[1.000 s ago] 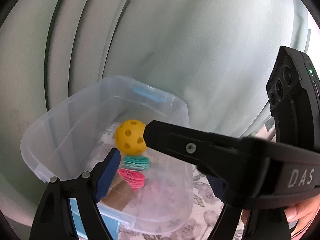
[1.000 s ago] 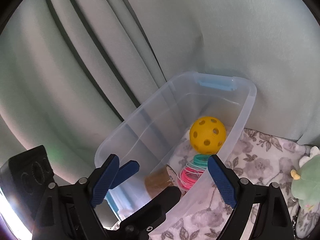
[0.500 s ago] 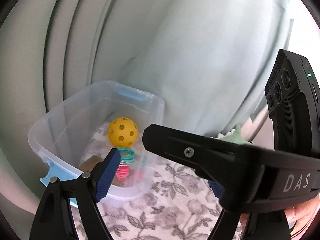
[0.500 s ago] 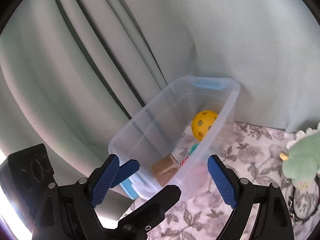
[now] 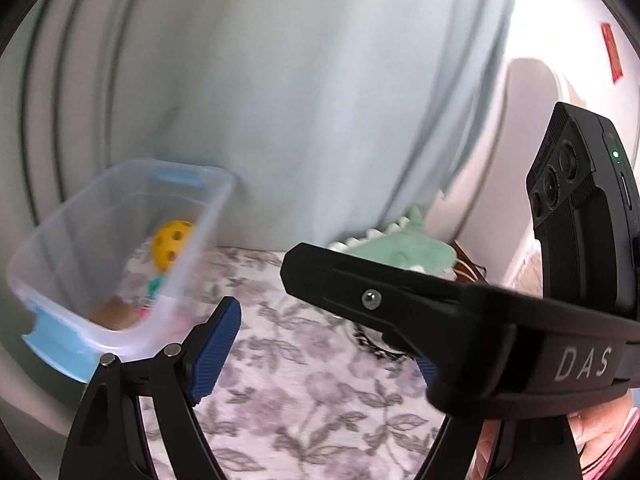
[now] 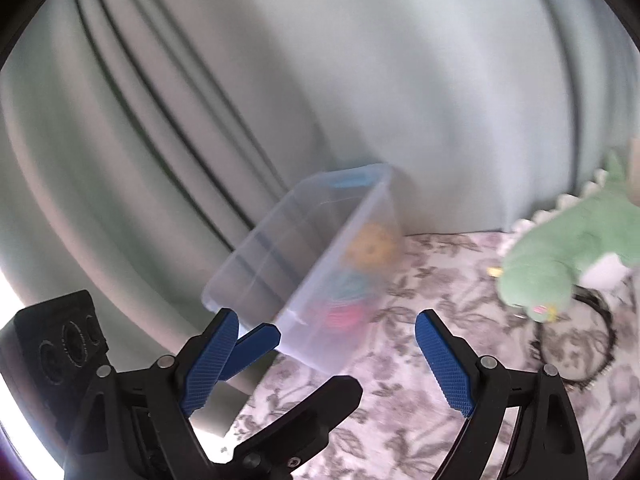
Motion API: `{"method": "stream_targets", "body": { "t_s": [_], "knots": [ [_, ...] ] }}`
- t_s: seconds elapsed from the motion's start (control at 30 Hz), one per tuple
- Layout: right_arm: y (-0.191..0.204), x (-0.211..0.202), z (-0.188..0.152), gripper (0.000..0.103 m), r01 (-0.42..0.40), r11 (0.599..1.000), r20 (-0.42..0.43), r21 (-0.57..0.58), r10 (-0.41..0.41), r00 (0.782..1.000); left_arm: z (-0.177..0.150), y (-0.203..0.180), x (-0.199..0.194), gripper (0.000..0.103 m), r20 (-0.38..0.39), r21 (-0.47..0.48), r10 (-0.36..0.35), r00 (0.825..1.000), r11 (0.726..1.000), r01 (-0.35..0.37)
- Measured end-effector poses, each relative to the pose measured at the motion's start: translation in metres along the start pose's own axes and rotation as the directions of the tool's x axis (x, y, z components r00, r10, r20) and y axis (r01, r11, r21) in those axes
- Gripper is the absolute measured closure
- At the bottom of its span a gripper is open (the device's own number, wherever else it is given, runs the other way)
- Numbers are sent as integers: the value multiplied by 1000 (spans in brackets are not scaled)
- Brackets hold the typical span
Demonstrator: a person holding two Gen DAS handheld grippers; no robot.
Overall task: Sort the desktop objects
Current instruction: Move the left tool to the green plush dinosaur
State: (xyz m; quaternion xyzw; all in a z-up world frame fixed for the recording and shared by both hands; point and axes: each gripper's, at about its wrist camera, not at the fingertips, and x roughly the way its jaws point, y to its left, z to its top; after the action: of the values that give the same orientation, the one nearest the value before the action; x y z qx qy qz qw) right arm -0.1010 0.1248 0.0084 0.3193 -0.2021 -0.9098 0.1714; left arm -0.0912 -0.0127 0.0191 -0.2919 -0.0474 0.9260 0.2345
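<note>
Open cloth between bin and plush dinosaur; curtain blocks behind.

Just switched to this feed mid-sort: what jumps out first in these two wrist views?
The clear bin against the curtain, holding a yellow holed ball and blurred pink and teal items. To its right on the floral cloth lies a green plush dinosaur beside a dark hoop. Both the left gripper and right gripper are open and empty.
</note>
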Motion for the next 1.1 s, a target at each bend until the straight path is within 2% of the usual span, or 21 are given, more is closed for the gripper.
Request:
{"method": "stream_targets", "body": {
  "t_s": [0.23,0.4,0.57,0.77,0.93,1.03,1.1],
  "knots": [
    [-78,-30,-4,11,109,982,23,155,-114,993,-10,-36,44,21,-77,9,-58,995,998,58],
    [-134,-44,-7,11,203,945,12,256,-213,977,-16,-33,85,21,-134,-88,-71,988,994,59],
    [-181,-52,-7,11,284,896,15,342,-307,952,-20,-33,113,21,-180,-158,-52,982,987,24],
    [-214,-44,5,11,286,865,31,411,-327,945,-11,-31,149,21,-234,-158,-42,971,987,5],
    [-236,-30,20,11,289,834,19,470,-336,942,-4,-18,180,21,-252,-217,-62,966,976,6],
    [-247,-21,27,11,287,817,16,500,-340,940,-1,-18,193,21,-254,-200,-66,965,980,15],
    [-247,-19,33,6,299,811,27,503,-360,933,2,-20,200,21,-252,-176,-62,966,984,18]
  ]
}}
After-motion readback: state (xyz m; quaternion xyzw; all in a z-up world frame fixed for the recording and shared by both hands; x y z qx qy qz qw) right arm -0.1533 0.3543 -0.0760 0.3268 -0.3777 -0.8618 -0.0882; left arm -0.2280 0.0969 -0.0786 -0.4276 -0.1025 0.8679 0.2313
